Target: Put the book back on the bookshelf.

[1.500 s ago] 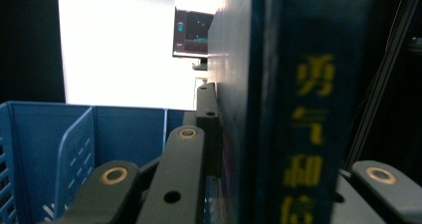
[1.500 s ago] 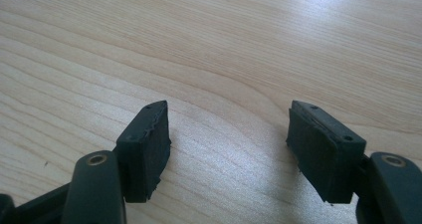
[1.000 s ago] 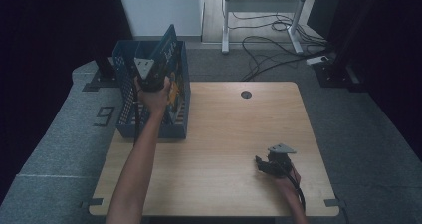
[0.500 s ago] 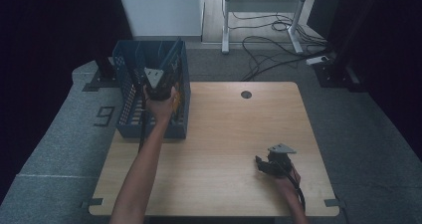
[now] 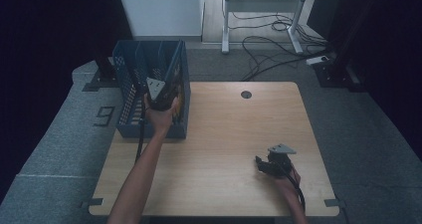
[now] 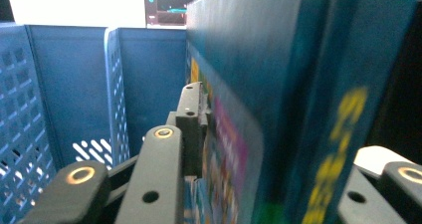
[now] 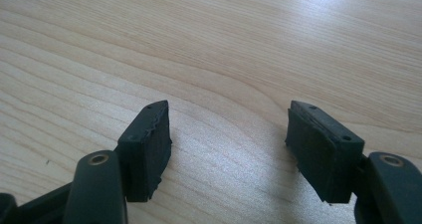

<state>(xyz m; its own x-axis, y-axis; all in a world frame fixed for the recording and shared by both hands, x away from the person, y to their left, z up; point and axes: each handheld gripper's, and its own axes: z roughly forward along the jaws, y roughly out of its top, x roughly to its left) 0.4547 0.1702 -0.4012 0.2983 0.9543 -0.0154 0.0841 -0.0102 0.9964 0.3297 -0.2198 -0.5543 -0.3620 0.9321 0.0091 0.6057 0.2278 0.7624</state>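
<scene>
Two jaws of your left gripper straddle the book, and they have just been opening; the left pad looks barely off the cover, so the grip seems released. That book stands upright in the rightmost slot of the blue crate around the gripper. You're at the let-go step of shelving it. Next, lift straight up and clear without dragging it. Your right gripper rests open on the table, well apart.

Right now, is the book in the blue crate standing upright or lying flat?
Upright. The book stands on edge inside the blue crate, between the left gripper jaws, which have just been opening.
</scene>
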